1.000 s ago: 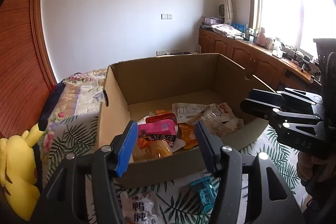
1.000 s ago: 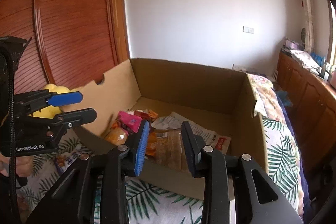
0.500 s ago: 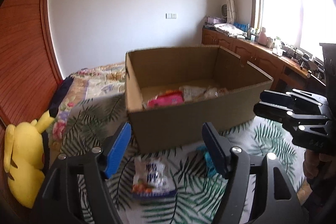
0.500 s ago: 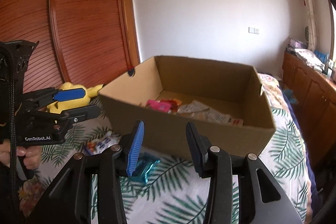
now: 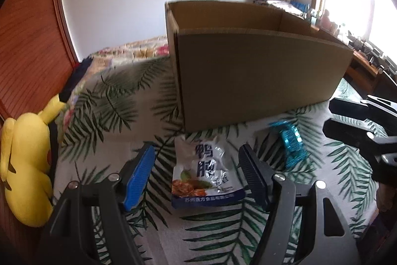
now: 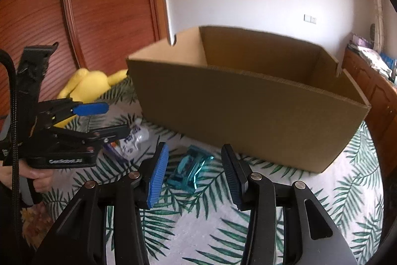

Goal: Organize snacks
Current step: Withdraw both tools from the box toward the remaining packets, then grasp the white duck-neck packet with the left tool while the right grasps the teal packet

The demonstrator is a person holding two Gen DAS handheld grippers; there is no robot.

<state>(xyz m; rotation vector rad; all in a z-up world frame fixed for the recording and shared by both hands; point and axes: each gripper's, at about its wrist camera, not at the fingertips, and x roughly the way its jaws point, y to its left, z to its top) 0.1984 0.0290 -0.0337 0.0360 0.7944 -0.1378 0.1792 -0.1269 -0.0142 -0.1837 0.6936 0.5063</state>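
left gripper (image 5: 196,174) agape — "鸭脯" pouch (image 5: 204,176) | right gripper (image 6: 194,174) widening, empty — "GenRobot.AI"

Yellow plush toy (image 5: 24,165) beside, perhaps touching, wooden wardrobe (image 5: 27,41).

Left gripper (image 5: 196,173) angled down, jaws apart, just been opening, pads clamping nothing. Right gripper (image 6: 196,173) angled down too, jaws narrower, just been opening, pads free. Hand (image 6: 29,175) at 9 o'clock in right view, wrapped round left gripper's handle.
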